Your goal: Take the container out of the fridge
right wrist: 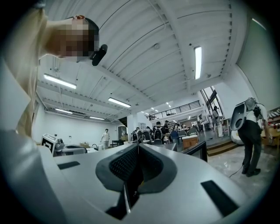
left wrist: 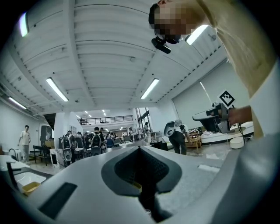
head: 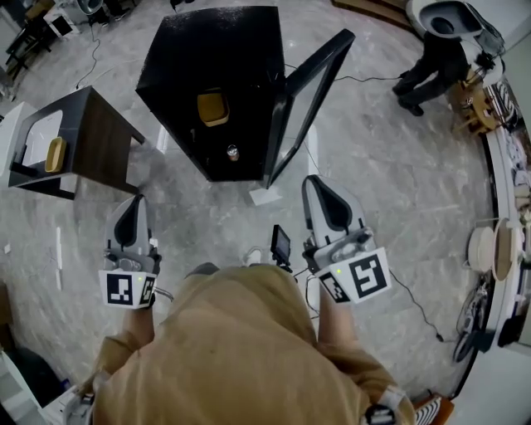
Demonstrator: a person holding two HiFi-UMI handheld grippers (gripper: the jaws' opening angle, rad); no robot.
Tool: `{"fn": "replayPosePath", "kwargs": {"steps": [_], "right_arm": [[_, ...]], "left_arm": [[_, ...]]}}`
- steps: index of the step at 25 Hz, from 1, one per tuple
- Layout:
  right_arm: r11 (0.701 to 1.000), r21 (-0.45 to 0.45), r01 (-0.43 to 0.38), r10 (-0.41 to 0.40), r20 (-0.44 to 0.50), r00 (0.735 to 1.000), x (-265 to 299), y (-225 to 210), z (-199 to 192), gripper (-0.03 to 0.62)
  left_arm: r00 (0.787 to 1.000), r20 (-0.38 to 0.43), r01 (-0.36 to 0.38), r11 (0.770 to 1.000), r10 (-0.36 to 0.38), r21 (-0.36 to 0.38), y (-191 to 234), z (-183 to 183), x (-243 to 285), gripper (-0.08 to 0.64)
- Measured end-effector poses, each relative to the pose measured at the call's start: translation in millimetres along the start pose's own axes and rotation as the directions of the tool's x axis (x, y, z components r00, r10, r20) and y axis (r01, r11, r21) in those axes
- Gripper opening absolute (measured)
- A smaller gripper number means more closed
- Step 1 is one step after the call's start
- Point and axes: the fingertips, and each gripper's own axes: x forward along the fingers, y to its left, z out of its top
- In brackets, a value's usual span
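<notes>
Yellow container point(head: 213, 108) sits inside the open fridge point(head: 217, 50).

Inside the fridge point(head: 217, 50) nearly all is dark, and only part of the yellow container point(head: 213, 108) shows. A small round thing point(head: 233, 153) lower down is too small to tell. A white device point(head: 452, 17), cut by the top edge, hides the bystander's point(head: 427, 70) upper body.

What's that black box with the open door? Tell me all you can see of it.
It is a small black fridge, a boxy cabinet with a dark shell, standing upright on the pale marbled floor. Its door, a dark frame round a glassy panel, is swung wide open to the right in the head view. Inside, a yellow container sits on the upper level and a small round thing lower down. Nobody is touching it.
</notes>
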Motion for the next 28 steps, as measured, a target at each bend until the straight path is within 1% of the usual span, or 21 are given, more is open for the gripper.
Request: {"fn": "replayPosePath", "kwargs": {"steps": [7, 13, 18, 22, 26, 28], "right_arm": [[0.999, 0.015, -0.032, 0.032, 0.009, 0.999, 6.5, -9.9, 0.1, 0.003], [1.000, 0.018, -0.011, 0.011, -0.007, 1.000, 9.1, -17.5, -7.6, 0.003], [1.000, 0.014, 0.008, -0.007, -0.029, 1.000, 18.2, -27.3, -9.0, 0.003], [1.000, 0.001, 0.027, -0.027, -0.038, 0.999, 37.8, -27.1, -10.8, 0.003], [0.999, -0.014, 0.033, -0.034, -0.059, 0.998, 57.4, -19.6, -14.4, 0.003], [0.999, -0.010, 0.041, -0.042, -0.066, 0.997, 64.1, -21.3, -14.4, 0.003]], "left_arm": [[1.000, -0.017, -0.007, 0.999, 0.008, 0.032, -5.4, 3.0, 11.0, 0.002], [0.999, -0.032, 0.014, 1.000, -0.013, 0.021, -5.4, -9.8, 24.3, 0.002], [0.999, -0.030, 0.043, 0.999, -0.043, 0.030, -2.4, -13.6, 46.3, 0.002], [0.997, -0.032, 0.072, 0.997, -0.072, 0.009, 10.3, -27.7, 65.3, 0.002], [0.993, -0.048, 0.110, 0.994, -0.109, 0.020, 23.5, -40.2, 84.4, 0.002], [0.991, -0.063, 0.118, 0.993, -0.117, 0.013, 28.1, -44.1, 94.0, 0.002]]}}
